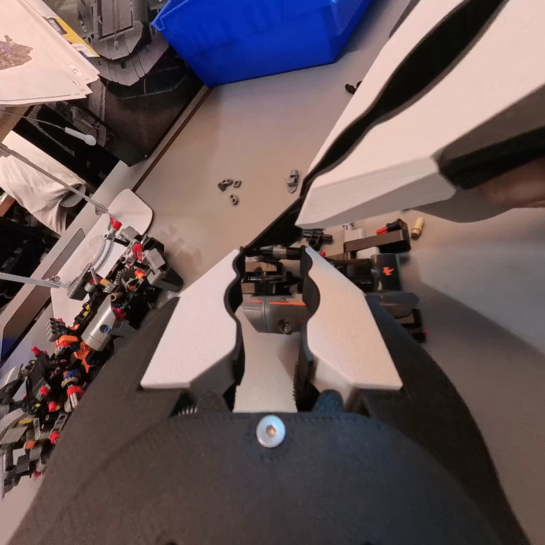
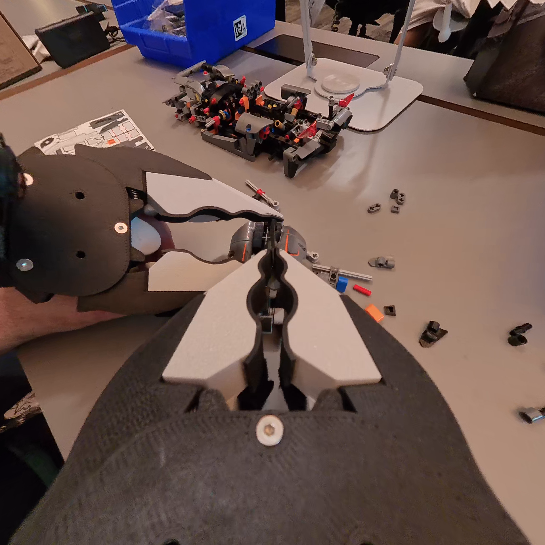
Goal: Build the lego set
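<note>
**Both grippers on the sub-assembly — part going in from the right**

Left gripper (image 1: 272, 265): fingers part-way apart and clamped across a dark grey sub-assembly (image 1: 274, 312) with orange stripes, held just above the grey table (image 2: 442, 182). In the right wrist view the same gripper (image 2: 259, 236) comes in from the left, its fingers spanning the rounded grey body (image 2: 244, 244).

Right gripper (image 2: 271, 253): fingers drawn nearly together, pinched on a thin dark piece whose kind I cannot make out; its tips meet the sub-assembly from the near side. The two grippers lie roughly at right angles, tips touching or nearly so at the model.

Key relation: the sub-assembly sits directly ahead of the right gripper's tips, its long axis running across that gripper's line. Judgement — the left holds, the right presses in; a skewed push could twist the piece.

Elsewhere: the larger chassis build (image 2: 259, 124) lies well apart, loose small connectors (image 2: 395, 200) off to the right, blue bin (image 2: 194, 32) behind.
</note>
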A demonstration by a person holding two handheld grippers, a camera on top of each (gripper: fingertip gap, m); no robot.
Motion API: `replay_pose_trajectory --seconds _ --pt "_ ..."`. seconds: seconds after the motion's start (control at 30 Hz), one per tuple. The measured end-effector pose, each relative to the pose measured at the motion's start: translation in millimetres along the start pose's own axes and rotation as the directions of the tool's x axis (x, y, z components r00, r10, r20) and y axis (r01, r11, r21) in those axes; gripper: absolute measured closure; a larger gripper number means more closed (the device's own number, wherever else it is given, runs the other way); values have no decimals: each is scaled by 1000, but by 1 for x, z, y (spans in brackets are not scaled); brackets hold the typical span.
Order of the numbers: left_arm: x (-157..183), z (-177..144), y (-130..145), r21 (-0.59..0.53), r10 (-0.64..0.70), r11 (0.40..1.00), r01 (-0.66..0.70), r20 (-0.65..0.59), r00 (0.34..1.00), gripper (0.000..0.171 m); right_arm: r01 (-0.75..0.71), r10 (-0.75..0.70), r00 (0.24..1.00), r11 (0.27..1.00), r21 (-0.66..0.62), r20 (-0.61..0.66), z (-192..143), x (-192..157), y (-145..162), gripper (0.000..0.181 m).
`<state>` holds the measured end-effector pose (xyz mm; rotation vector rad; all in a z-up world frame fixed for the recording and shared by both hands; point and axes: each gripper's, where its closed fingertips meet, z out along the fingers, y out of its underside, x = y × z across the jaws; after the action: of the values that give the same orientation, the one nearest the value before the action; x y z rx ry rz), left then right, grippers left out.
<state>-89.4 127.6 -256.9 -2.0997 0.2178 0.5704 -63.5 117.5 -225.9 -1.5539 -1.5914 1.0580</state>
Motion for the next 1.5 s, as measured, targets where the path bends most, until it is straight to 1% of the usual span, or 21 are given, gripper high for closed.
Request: replay_pose_trajectory --seconds 0.33,0.57,0.83,1.0,1.2,1.5 --pt "1 1 0 -2 3 1000 -3 -10 1000 138 5 -5 1000 1000 -14 -12 2 0 3 181" --pt "0 2 0 -5 -2 1000 2 -4 1000 137 -14 14 1000 1000 8 2 0 0 -1 181" --pt "-1 3 1 -10 2 1000 -2 -4 1000 140 -26 26 1000 999 19 6 -1 -1 1 181" --pt "-5 4 1 -6 -2 1000 2 22 1000 135 -11 11 1000 1000 20 -18 2 2 -1 181" --pt "-4 5 1 -12 -6 1000 6 15 1000 134 -4 4 1000 1000 3 -18 6 1 2 181" --pt "-1 5 1 -14 2 1000 -2 -5 1000 138 0 1 1000 1000 11 -25 5 0 2 181"
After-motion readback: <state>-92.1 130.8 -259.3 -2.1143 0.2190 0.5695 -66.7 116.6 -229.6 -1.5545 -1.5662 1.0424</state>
